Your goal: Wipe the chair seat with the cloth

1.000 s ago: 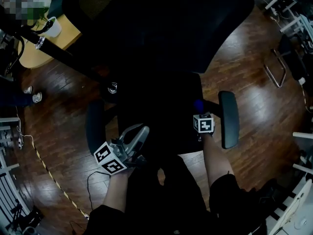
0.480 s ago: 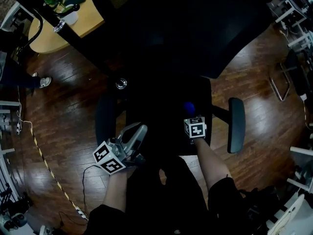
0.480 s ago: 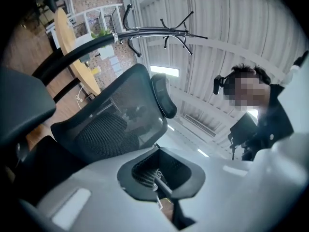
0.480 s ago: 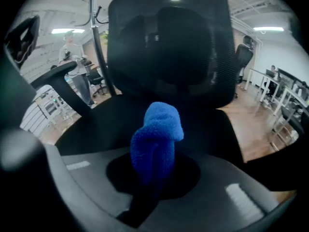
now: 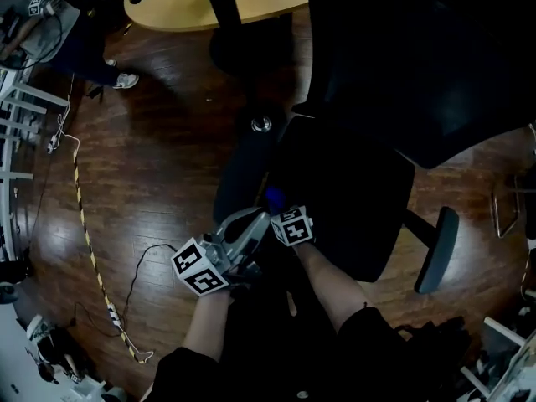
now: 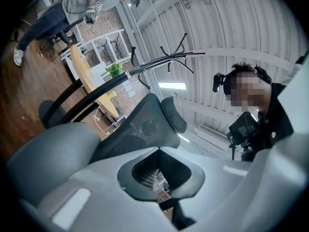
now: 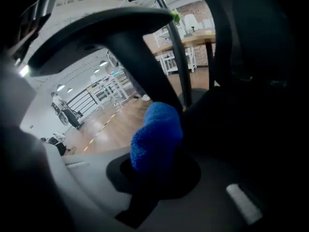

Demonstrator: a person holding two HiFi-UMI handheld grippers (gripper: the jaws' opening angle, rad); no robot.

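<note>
Head view: black chair seat (image 5: 360,182) is centre-right. The right gripper (image 5: 283,210) is at the seat's left edge, with its marker cube just behind. The blue cloth (image 5: 275,198) sticks out of its tip, between the seat edge and the left armrest (image 5: 239,174). Too dark here to tell whether cloth and seat touch. The left gripper (image 5: 251,223) is off the seat, just beside its front-left corner and close to the right gripper. The wooden table (image 5: 193,2) is well beyond the seat's far-left side.

Left gripper view: left gripper (image 6: 160,175) has its jaws closed together with nothing clamped. Only the notch between them is see-through. It's tilted upward, showing the mesh backrest (image 6: 130,129) that rises from the seat, ceiling above.

Right gripper view: right gripper (image 7: 154,173) is clamped on the cloth (image 7: 157,137), which bulges out past the jaws as a blue wad. The armrest (image 7: 111,23) arches over it. The dark seat (image 7: 231,124) fills the right side, right next to the cloth.
</note>
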